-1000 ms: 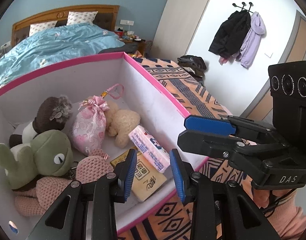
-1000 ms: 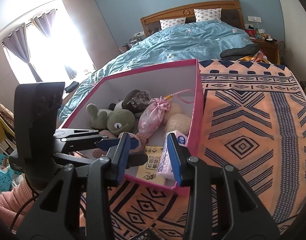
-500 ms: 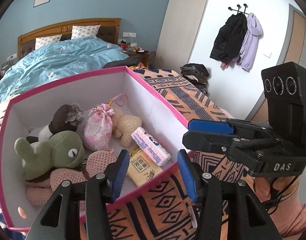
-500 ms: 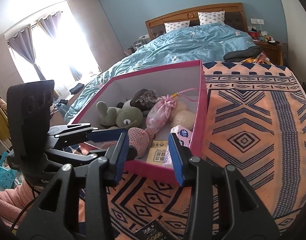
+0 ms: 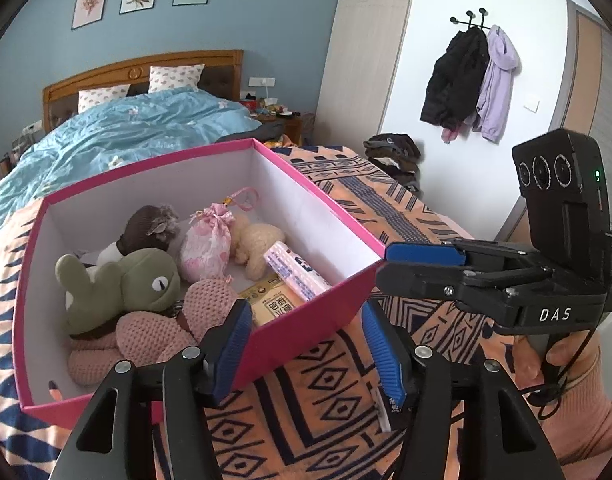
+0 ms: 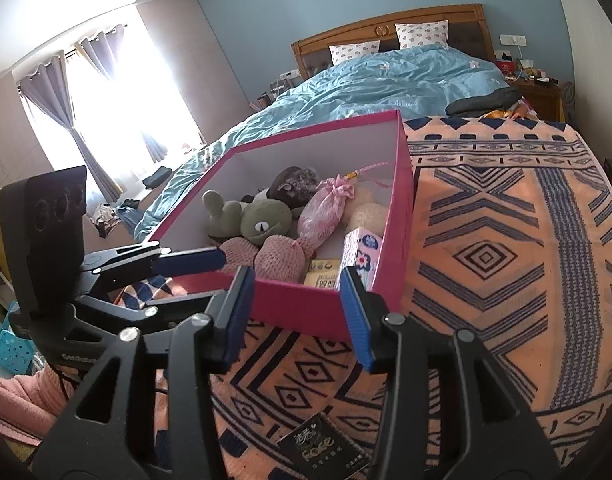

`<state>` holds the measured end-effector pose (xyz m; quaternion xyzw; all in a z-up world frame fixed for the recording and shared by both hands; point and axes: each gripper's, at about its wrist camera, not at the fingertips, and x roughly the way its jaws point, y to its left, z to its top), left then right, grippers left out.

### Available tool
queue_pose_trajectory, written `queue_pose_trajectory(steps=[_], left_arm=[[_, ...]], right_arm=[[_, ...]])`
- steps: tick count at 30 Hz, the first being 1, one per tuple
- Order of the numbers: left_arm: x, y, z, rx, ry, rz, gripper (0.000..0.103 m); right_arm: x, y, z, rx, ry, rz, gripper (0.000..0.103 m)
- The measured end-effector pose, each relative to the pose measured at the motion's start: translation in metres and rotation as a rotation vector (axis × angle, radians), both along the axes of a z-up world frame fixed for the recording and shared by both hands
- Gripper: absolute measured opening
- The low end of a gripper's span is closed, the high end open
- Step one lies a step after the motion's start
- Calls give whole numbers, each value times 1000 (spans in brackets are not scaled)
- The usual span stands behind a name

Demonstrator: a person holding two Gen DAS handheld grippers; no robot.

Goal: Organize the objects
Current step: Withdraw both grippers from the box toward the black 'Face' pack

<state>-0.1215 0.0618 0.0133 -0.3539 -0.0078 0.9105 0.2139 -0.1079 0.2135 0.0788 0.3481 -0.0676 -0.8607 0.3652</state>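
Step in hand: both grippers hang just outside the pink box (image 5: 318,312), nothing carried, so I'd call this the gap between one drop-off and the next pick.
Left gripper (image 5: 306,346): fingers spread wide, empty, low centre of its own view, straddling the box's near wall.
Right gripper (image 6: 296,314): released too, nothing between the blue pads, low centre of its view, in front of the box.
Box contents: green frog plush (image 5: 122,284), pink drawstring pouch (image 5: 208,246), tissue pack (image 5: 296,272) leaning by the right wall, yellow packet (image 5: 276,306) flat beneath it.
Still loose: a black packet marked "Face" (image 6: 326,446) lies on the patterned blanket (image 6: 506,260), bottom centre of the right view, outside the box.
Next move: looks like the right gripper must dip towards that packet and pinch its thin edge off soft cloth, which is fiddly.
Change: a second ago both grippers sat over the box's interior; now they've drawn back and its near wall shows whole.
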Motion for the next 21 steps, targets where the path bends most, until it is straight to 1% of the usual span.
queue_pose_trajectory(steps=[8,10,13,14,17,21], left_arm=[[16,4,-2,4,-1,-18,59],[20,4,-4,14,-7,-31,59],[27,9,-9,2,-15,-50,59],[29,12,-13,-5,-24,-58,59],[32,18,-32,-27,-70,-78,59],[33,24,-53,-31,-135,-98,59]], right_arm=[[14,10,-11,9,-25,-3,50],[17,14,-17,7,-40,-9,50],[20,20,-29,9,-74,-19,53],[23,22,-35,13,-88,-24,54],[28,29,-51,25,-134,-34,55],[34,38,-69,34,-187,-52,55]])
